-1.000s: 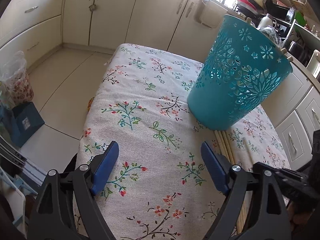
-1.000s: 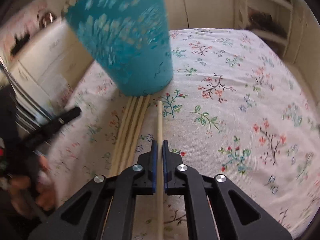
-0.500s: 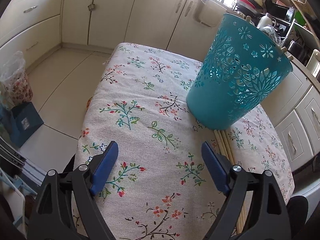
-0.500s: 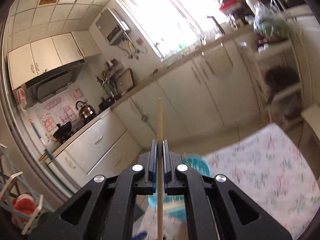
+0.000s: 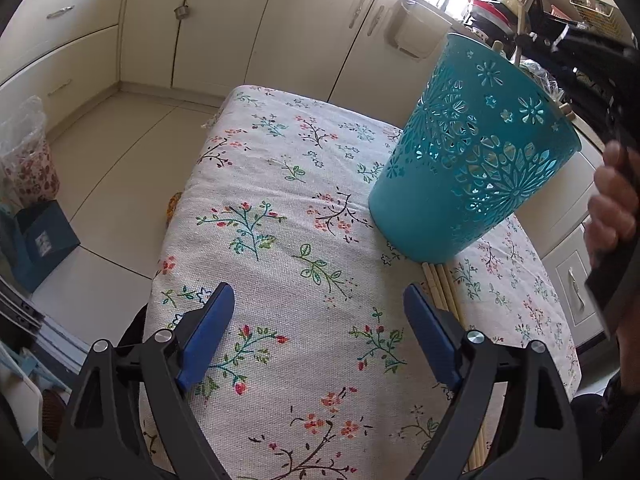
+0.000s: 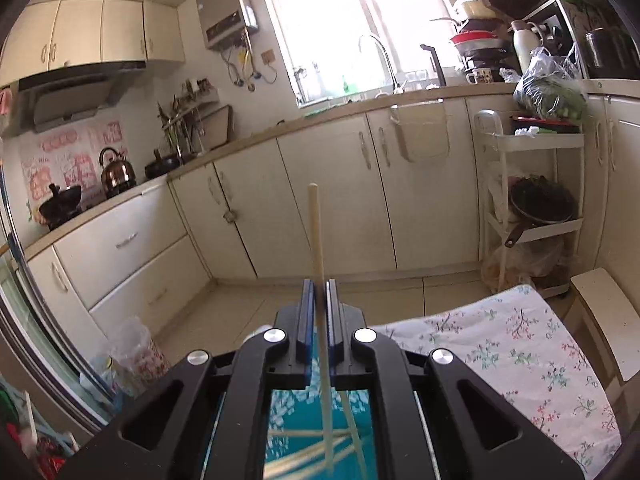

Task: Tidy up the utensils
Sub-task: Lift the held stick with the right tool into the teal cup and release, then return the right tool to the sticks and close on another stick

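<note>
Wooden and pale, one chopstick point(image 6: 318, 248) was clamped between the two blue pads of the right gripper point(image 6: 319, 300), its tip pointing up past the pads and its lower length running down toward the teal basket point(image 6: 320, 420) seen below through the gripper's frame. Inside that basket at least three more sticks point(image 6: 296, 436) lay crossed; the blur there made an exact count uncertain.

From the left wrist view, the single teal basket point(image 5: 472, 160), with its cut-out flower pattern, stood on the bench point(image 5: 280, 208) near its right edge, and the ends of two sticks showed above its rim. At the foot of the basket a row of about four chopsticks point(image 5: 440, 288) lay side by side on the floral cloth, touching the basket's base and running back under the left gripper's right finger. The left gripper point(image 5: 316, 332) hovered over the cloth with its two blue pads spread wide and nothing between them.

A hand point(image 5: 612, 200) gripped a dark handle at the right edge of that view, beside the basket.

Around the bench ran cream cabinets point(image 6: 280, 208). One kettle point(image 6: 116, 168) and one dark pot point(image 6: 60, 204) sat on the stove side, one faucet point(image 6: 376, 56) stood under the window, and one white cart point(image 6: 532, 200) with three shelves stood near the bench.
</note>
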{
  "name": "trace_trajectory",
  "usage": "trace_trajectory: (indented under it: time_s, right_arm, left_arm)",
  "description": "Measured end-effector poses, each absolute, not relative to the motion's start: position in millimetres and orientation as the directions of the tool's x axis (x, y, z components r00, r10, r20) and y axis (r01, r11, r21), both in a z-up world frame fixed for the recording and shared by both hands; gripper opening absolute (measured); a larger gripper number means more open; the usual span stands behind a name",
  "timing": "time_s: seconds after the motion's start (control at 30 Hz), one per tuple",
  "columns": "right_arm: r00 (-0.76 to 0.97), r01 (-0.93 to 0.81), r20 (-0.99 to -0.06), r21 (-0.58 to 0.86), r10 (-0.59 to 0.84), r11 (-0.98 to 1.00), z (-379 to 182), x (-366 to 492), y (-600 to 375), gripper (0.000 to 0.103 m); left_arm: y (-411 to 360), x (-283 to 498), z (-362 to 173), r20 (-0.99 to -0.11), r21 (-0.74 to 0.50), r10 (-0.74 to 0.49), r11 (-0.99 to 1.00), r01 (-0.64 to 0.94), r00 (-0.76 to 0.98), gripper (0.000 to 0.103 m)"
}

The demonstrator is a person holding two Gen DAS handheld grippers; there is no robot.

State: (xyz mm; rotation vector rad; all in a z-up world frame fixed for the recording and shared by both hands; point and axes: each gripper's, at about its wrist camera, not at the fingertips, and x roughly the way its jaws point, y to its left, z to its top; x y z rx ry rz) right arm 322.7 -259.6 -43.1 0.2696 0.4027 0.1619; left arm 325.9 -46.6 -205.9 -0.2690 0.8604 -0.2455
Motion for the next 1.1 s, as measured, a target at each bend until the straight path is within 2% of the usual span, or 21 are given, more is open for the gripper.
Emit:
trace_trajectory:
  time_s: [0.33,0.4,0.57,0.63,1.1]
  right_arm:
    - [0.905,-0.115,-0.361,0.302,0.225,0.946,-57,232,-274,0.011]
    - [0.890,-0.095,-0.395,0.325,0.226,0.941,-73,216,-275,0.011]
    - [0.762,0.003,-0.605,0.358,0.230,0.934,-148,201,-274,0.013]
    - [0.708,0.006,-0.658,0.368,0.256,0.930,-162,210,-270,0.012]
    - [0.589,-0.036,-0.774,0.263,0.233,0.964,-188,246,-235,0.012]
  left_arm:
    - [-48,326,-206,-0.715,-0.317,-0.309,0.943,0.103,0.627,0.083]
    - [-47,326,-206,-0.713,-0.321,-0.311,0.942,0.102,0.628,0.083]
    - [-47,325,-206,-0.713,-0.320,-0.310,0.942,0.102,0.629,0.083]
    - [-47,325,-206,-0.714,-0.317,-0.307,0.943,0.100,0.629,0.083]
    - [-45,325,-206,-0.714,-0.317,-0.306,0.943,0.099,0.629,0.084]
